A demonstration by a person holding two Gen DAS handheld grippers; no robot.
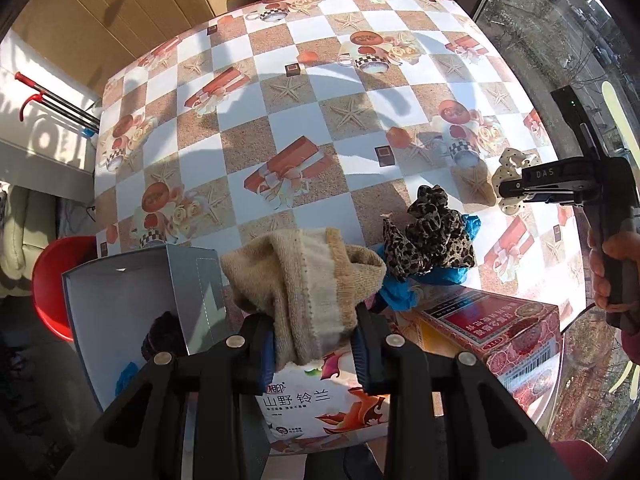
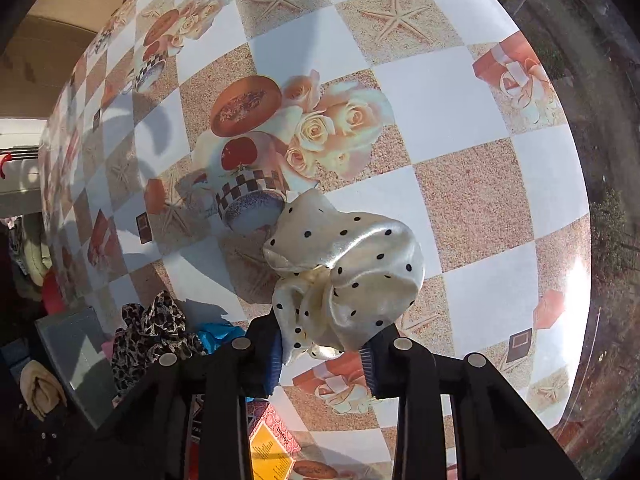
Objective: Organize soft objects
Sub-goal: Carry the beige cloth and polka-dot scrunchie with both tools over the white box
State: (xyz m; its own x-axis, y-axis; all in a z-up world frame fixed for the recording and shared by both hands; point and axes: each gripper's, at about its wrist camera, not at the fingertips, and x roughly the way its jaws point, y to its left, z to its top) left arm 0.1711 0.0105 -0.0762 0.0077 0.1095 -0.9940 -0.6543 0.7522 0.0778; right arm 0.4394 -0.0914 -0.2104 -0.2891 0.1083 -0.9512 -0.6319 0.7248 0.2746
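Observation:
A beige knitted sock (image 1: 304,280) hangs bunched between the pads of my left gripper (image 1: 316,332), which is shut on it above a grey open box (image 1: 120,308) and a tissue pack (image 1: 320,400). The sock (image 2: 40,392) also shows small at the left edge of the right wrist view. My right gripper (image 2: 324,350) is shut on the lower folds of a cream satin scrunchie with black dots (image 2: 352,264), just over the checked tablecloth (image 2: 440,112). From the left wrist view that gripper (image 1: 506,192) sits at the far right with the scrunchie (image 1: 510,160) around its tips.
A leopard-print scrunchie (image 1: 436,236) lies on a blue cloth item (image 1: 400,292) beside a red carton (image 1: 500,328). The grey box holds a dark item (image 1: 164,336). A red stool (image 1: 52,280) stands left of the table; a window runs along its right edge.

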